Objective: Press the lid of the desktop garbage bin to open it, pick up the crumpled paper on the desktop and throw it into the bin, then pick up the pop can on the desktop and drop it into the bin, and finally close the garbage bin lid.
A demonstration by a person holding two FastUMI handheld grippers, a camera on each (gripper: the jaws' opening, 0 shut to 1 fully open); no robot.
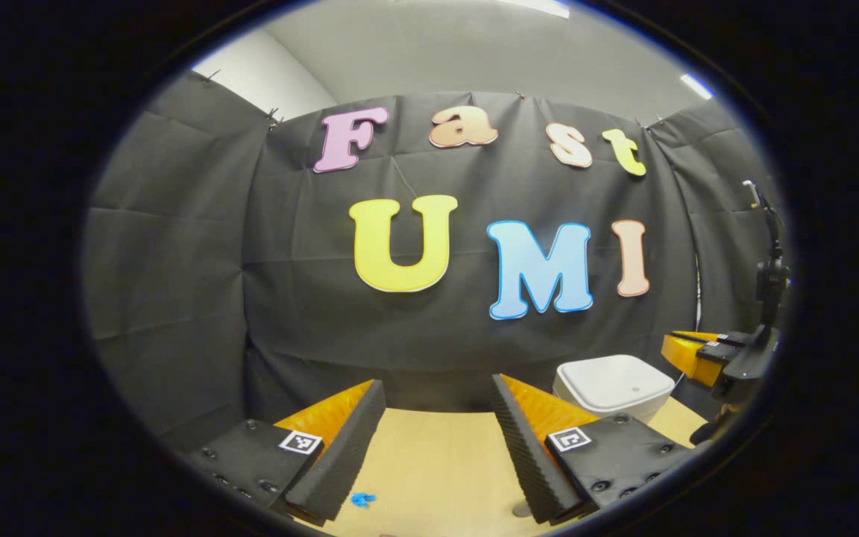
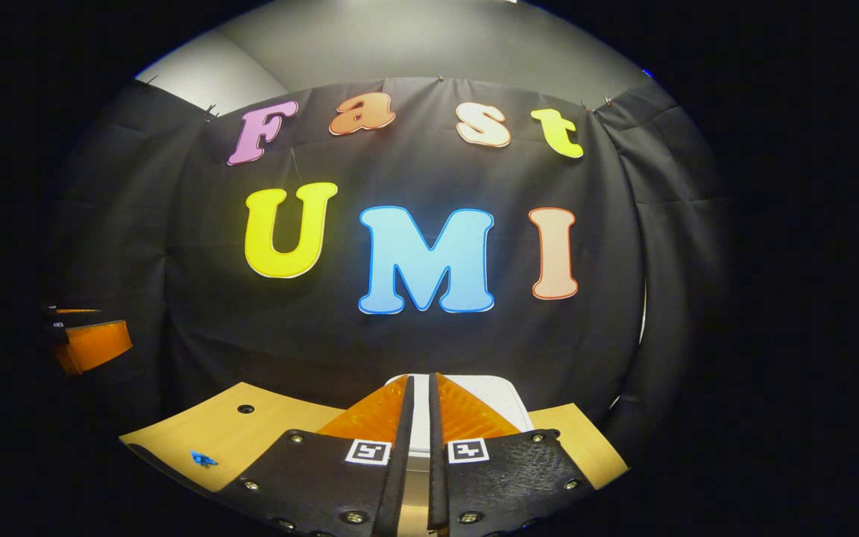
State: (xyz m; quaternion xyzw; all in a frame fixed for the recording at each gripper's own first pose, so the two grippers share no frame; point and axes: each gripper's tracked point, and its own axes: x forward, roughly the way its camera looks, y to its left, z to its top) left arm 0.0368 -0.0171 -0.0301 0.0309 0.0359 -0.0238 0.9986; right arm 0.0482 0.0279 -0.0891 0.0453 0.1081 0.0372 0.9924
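The white garbage bin [image 1: 612, 384] stands at the back right of the wooden table with its lid down. My left gripper [image 1: 437, 382] is held open above the table, left of the bin, with nothing between its fingers. My right gripper [image 2: 420, 377] is shut, its fingers almost touching and empty, and it points straight at the bin [image 2: 508, 395], hovering just in front of and above the lid. In the left gripper view the right gripper [image 1: 698, 350] hangs beside the bin at the far right. The left gripper [image 2: 90, 343] appears at the left edge of the right gripper view.
The wooden table [image 1: 429, 455] runs back to the black cloth wall. A small blue scrap [image 1: 362, 498] lies near its front, also seen as a blue scrap [image 2: 202, 459] at the left. A small hole [image 2: 245, 409] marks the tabletop. A black stand [image 1: 769, 276] rises at the right.
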